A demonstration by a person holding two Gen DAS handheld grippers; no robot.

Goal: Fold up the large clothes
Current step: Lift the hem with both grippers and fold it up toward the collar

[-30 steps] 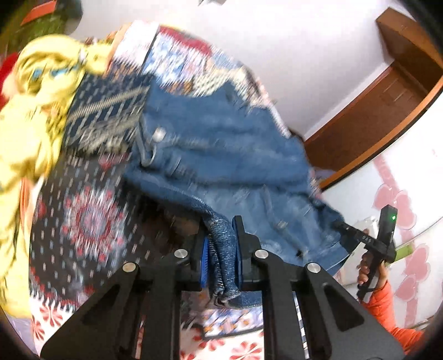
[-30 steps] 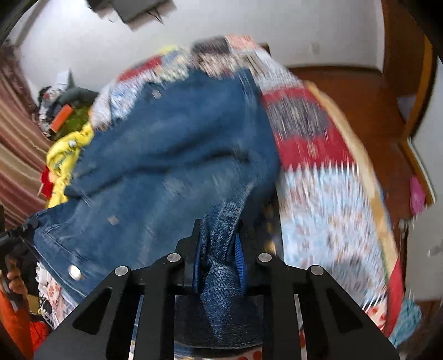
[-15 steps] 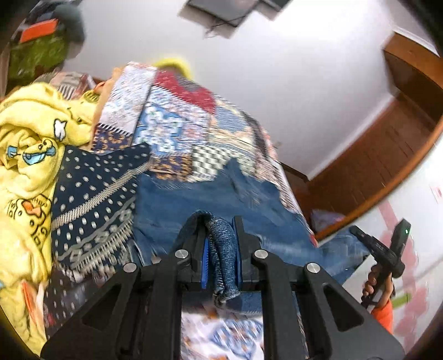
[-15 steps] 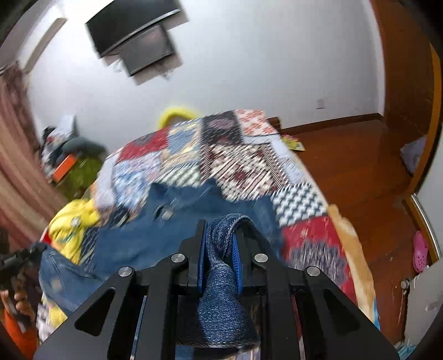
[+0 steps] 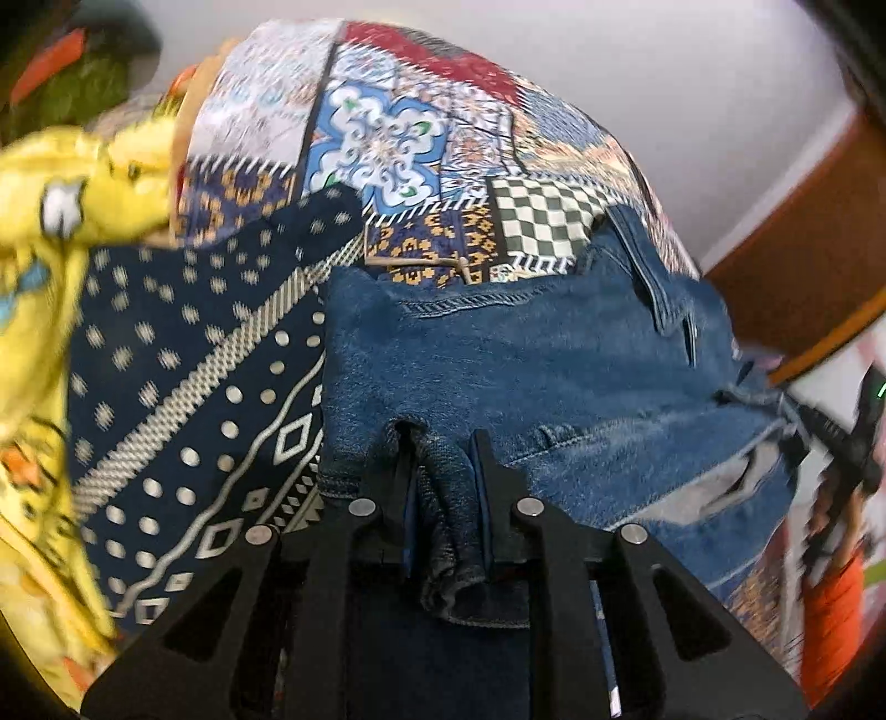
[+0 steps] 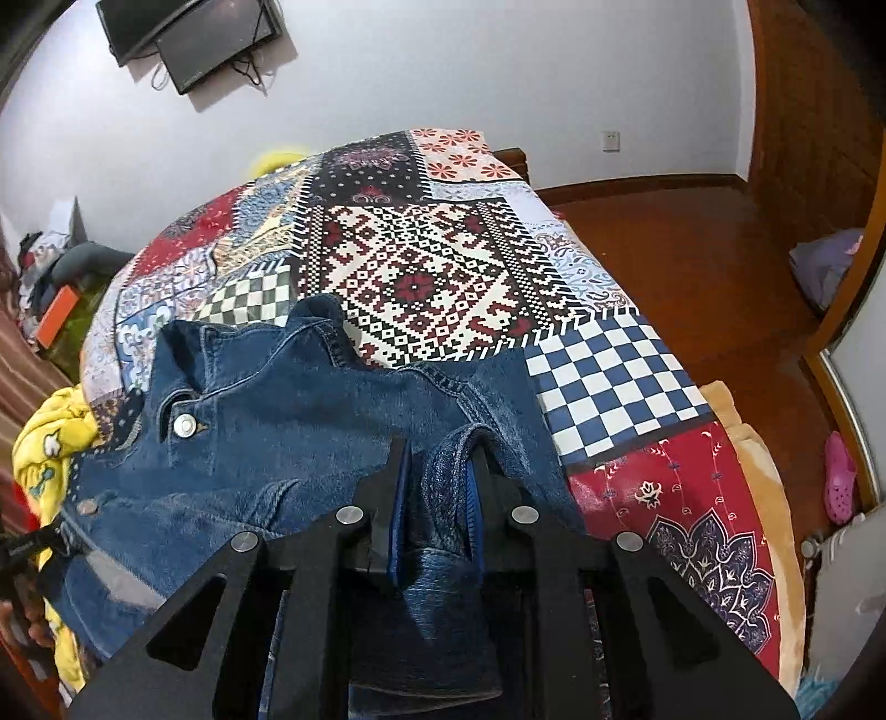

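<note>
Denim jacket (image 6: 288,443) spread on patchwork quilt (image 6: 432,277), near edge bunched, left gripper (image 5: 440,487) clamped on a denim fold, right gripper (image 6: 437,487) clamped on another, yellow cloth (image 5: 39,232) at left blurred, wall TV (image 6: 191,39) far, no legible writing

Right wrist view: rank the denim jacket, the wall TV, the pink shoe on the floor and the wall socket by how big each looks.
1. Denim jacket, though it lies nearest the camera.
2. Wall TV.
3. Pink shoe.
4. Wall socket.
The TV and socket are far off, so true sizes stay unsure.
</note>
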